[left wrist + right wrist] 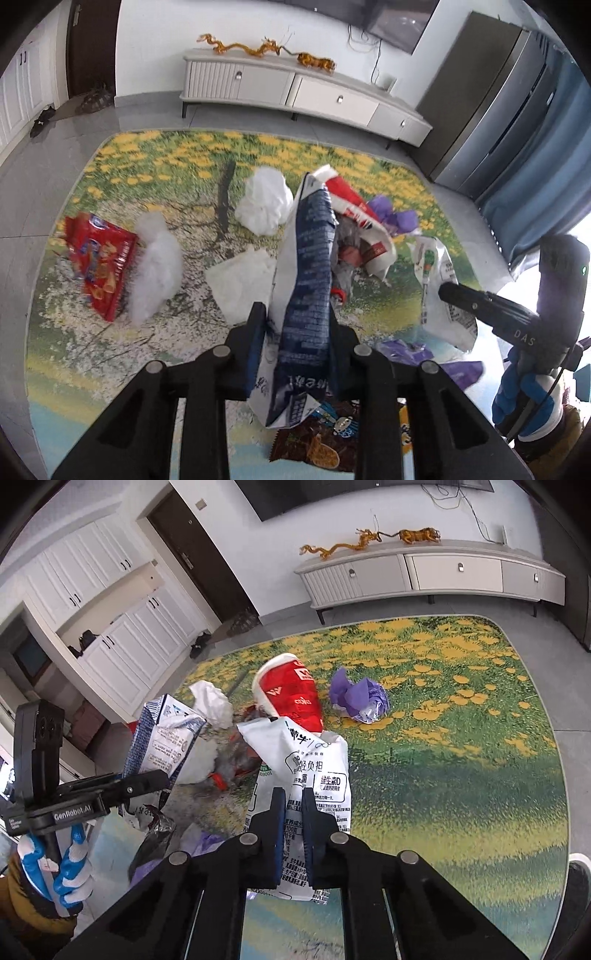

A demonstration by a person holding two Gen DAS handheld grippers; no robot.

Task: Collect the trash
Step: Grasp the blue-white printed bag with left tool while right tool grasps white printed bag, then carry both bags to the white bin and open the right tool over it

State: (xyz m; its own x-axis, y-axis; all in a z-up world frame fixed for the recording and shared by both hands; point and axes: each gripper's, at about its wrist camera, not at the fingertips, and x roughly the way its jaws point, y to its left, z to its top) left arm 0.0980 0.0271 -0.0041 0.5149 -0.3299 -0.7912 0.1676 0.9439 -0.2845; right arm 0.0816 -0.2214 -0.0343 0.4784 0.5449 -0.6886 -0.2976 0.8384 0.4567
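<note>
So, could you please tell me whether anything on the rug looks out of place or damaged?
Yes: litter is strewn over the flowered rug. A red paper cup lies tipped on its side, crumpled purple paper beside it, and a red snack wrapper lies apart. Both cartons in the tongs are crushed flat.

Right gripper [293, 805] clamped on a white pouch [314, 771].
Red cup [291, 694] and purple wrapper [360, 698] lie beyond on the rug [461, 738].
</note>
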